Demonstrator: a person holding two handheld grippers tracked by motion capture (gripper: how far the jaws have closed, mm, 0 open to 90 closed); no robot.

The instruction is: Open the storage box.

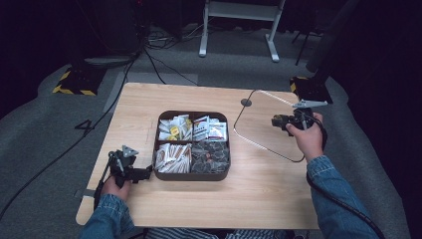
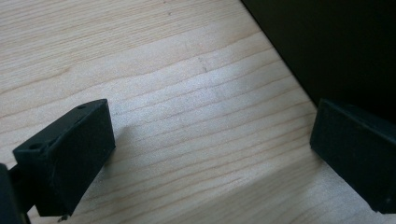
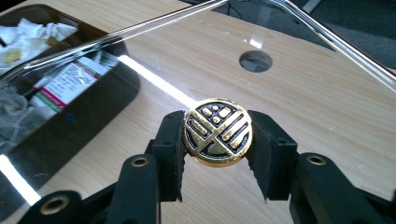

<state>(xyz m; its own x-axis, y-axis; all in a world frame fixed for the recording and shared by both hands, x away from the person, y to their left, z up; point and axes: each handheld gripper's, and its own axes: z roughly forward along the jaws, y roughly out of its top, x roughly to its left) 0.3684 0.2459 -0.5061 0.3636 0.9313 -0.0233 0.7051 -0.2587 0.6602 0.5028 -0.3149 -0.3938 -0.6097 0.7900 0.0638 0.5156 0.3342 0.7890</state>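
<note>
The high view is dim: the room around the desk [image 1: 259, 199] falls to near black, and light from above picks out the pale wood alone. That picture is soft and low in detail, and the packets in the tray [image 1: 191, 175] blur together. In the right gripper view the light is brighter; long white glare streaks run along the clear lid [image 3: 140, 28], and the gold coin [image 3: 217, 131] gleams sharp while the far desk edge softens. In the left gripper view the near jaws are slightly blurred and cast soft shadows on the wood; the upper right corner is black.
</note>
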